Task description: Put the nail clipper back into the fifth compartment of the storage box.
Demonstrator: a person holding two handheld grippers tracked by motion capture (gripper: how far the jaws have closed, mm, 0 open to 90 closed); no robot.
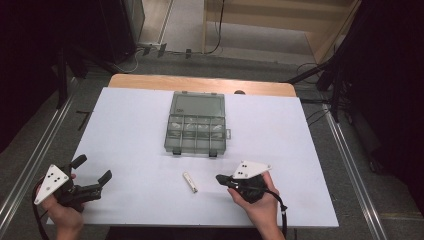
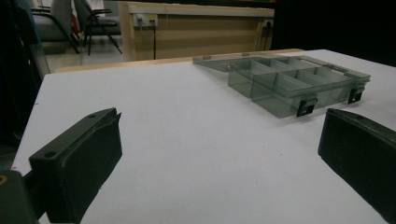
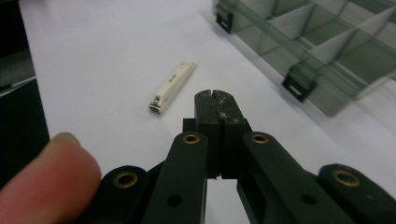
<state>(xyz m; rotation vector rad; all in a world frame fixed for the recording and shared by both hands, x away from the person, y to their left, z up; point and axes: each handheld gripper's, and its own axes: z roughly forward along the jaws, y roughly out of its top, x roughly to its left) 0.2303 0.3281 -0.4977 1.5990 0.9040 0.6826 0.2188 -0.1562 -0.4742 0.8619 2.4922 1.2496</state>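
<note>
On a white desk [image 1: 125, 130], a cream nail clipper [image 1: 190, 182] lies near the front edge before an open compartment box [image 1: 196, 124]; right tongs [image 1: 220, 178], pressed closed and empty, should open before straddling it, while left tongs [image 1: 92, 173] gape wide.

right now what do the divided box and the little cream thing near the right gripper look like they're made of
The divided box looks like smoky grey translucent plastic: the white table cover shows through its walls and open lid, and its clip latches are darker. The little cream thing seems to have a glossy cream plastic or enamelled shell with a metal end, like a nail clipper; the material can't be told for sure.
</note>
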